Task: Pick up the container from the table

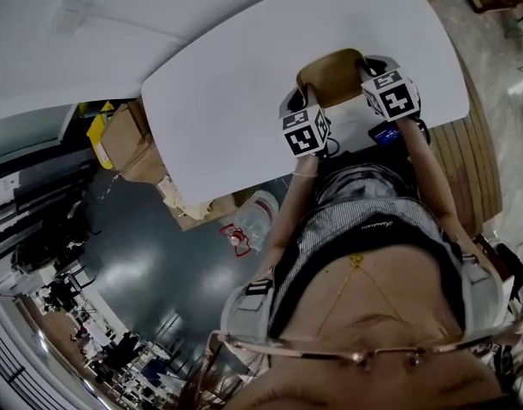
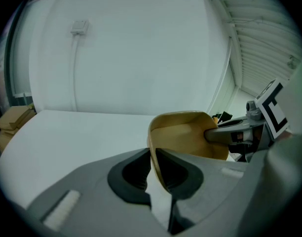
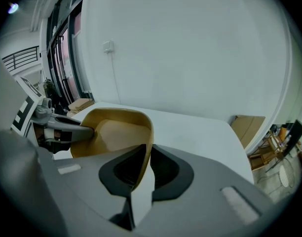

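Listing, largest first: white tabletop [image 1: 227, 101]. Tan container [image 1: 334, 73], open-topped, over the tabletop's near edge, seemingly clear of it; it lies between the 2 claws, equally near both. Left claw [image 2: 152, 154] pinches its left wall, right claw [image 3: 147, 154] its right wall, both angled forward and down, side by side. Next move, judged: raise both evenly, keeping it level.
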Motion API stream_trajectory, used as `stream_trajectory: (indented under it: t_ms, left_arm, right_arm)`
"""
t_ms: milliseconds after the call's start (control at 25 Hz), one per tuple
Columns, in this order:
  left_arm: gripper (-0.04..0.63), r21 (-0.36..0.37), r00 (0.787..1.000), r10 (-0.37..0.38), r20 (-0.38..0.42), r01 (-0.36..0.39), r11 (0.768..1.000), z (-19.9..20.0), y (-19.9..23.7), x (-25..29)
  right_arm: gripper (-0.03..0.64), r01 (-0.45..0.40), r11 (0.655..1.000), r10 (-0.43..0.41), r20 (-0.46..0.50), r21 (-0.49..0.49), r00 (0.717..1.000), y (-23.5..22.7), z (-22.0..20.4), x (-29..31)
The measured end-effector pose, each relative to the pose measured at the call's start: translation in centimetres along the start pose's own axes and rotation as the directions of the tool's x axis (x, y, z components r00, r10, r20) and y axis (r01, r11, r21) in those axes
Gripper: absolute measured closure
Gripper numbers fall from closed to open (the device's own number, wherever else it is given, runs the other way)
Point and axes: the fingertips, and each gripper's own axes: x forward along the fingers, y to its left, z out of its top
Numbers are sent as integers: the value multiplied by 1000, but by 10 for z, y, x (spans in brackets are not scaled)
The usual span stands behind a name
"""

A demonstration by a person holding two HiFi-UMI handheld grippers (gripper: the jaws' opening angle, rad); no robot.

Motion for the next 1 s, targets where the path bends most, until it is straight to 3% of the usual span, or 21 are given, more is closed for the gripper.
stream_trajectory:
  t_ms: [560,1000]
  left_arm:
    - [561,45,987,-15,159,8,999,54,-10,-48]
    - [561,57,980,-28,195,17,998,68,-17,-62]
  right_arm:
    - [561,30,999,-24,168,-33,986,10,54,-53]
    - [565,42,999,-34,210,-32,977,12,68,-72]
